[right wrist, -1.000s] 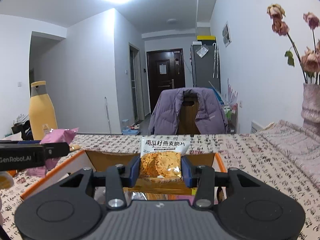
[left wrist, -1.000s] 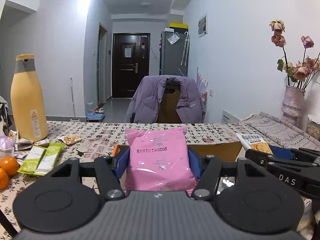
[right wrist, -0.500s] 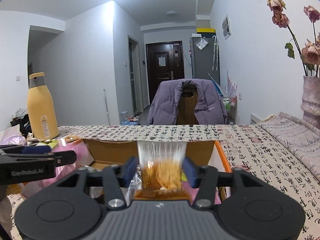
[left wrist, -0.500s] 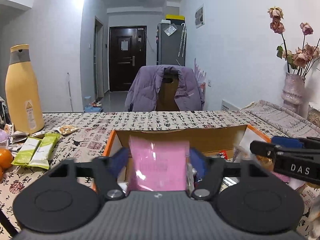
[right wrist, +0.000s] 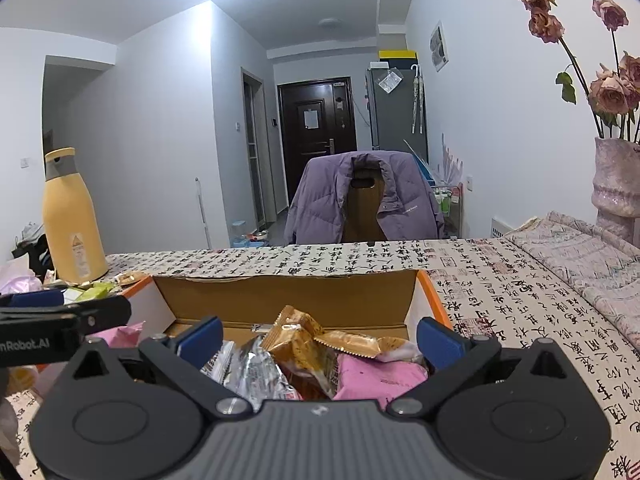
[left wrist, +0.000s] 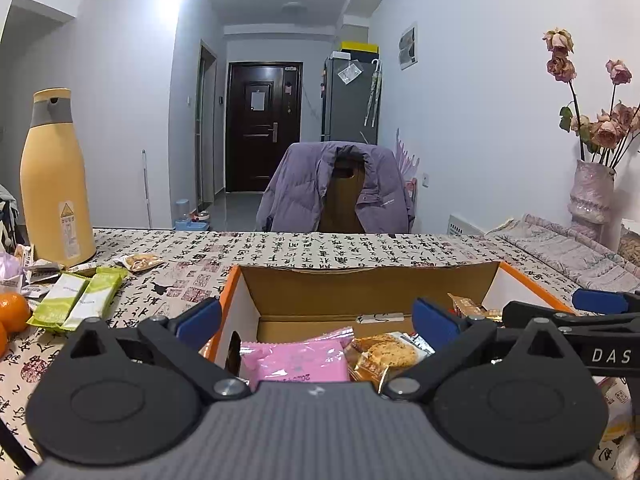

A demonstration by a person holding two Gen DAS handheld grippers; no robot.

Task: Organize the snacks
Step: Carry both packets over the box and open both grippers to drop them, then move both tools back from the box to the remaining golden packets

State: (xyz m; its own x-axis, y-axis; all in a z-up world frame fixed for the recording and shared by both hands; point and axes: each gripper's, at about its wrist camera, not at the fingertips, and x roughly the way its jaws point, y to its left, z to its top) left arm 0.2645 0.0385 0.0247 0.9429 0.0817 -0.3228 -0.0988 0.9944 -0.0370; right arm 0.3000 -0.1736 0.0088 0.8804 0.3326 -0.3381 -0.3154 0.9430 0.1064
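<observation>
**A:** The pink packet point(left wrist: 298, 362) is lying in the cardboard box point(left wrist: 360, 292), the biscuit packet point(left wrist: 386, 354) touching it. What are my jaws doing?

**B:** I'm watching the left gripper point(left wrist: 316, 318) and right gripper point(right wrist: 320, 334) opening, spread wide, pinching nothing.

**A:** I'm lifting both clear of the rim first, then heading for the green bars point(left wrist: 76, 300) near the yellow bottle point(left wrist: 54, 176).
</observation>
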